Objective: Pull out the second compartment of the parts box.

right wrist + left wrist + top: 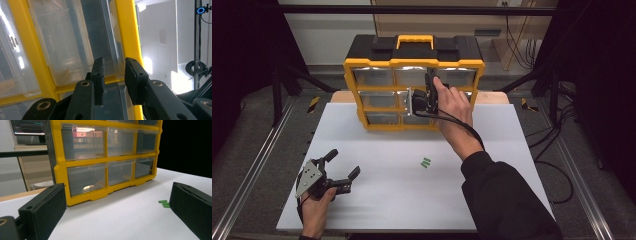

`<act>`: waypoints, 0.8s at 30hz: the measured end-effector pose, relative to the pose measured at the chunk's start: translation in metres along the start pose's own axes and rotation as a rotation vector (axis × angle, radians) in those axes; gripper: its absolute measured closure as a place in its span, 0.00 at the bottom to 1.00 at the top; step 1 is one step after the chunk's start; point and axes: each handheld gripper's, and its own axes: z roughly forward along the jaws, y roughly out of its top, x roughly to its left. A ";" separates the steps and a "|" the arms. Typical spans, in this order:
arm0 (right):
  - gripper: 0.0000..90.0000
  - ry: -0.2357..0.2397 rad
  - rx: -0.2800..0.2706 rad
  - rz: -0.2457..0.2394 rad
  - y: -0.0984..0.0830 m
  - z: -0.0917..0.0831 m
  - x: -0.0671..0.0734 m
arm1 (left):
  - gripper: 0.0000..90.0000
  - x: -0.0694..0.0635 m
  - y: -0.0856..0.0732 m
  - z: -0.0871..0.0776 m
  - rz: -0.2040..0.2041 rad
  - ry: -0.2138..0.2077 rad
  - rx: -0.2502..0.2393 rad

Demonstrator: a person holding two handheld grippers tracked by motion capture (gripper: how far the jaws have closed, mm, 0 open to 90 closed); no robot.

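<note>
High view: the right tool [428, 84], jaws narrowed and gripping nothing, was up against the yellow clear-drawered organiser [379, 65] at the far edge of the white surface [492, 135], level with its middle-right drawer; left tool [343, 163] idled wide, near-left.

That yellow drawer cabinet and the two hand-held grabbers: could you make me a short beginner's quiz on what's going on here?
1. True or false: the green pieces lie on the white table, apart from the yellow cabinet.
2. Which gripper is up against the cabinet's clear drawers?
A. the left gripper
B. the right gripper
C. both
3. Fill in: the left gripper's fingers stand wide ____ with nothing between them.

Key
1. True: they lie on the bare sheet in front of the cabinet.
2. B: its narrowly parted fingers sit at a drawer's edge; whether they pinch it can't be told.
3. Open.
</note>
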 end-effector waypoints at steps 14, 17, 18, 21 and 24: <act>0.79 -0.010 -0.002 -0.016 0.000 0.001 0.001 | 0.01 0.000 0.000 0.000 0.000 -0.001 0.001; 0.80 -0.014 0.003 -0.020 0.000 0.000 0.002 | 0.01 0.000 0.000 0.000 0.001 -0.001 0.002; 0.81 -0.015 0.005 -0.016 0.000 0.000 0.001 | 0.01 0.000 0.000 0.000 0.001 -0.001 0.003; 0.82 -0.019 0.006 -0.026 0.001 0.001 0.001 | 0.01 0.000 0.000 0.000 0.002 -0.002 0.002; 0.83 -0.024 0.004 -0.035 0.001 0.001 0.001 | 0.01 0.000 0.000 0.000 0.001 -0.002 0.002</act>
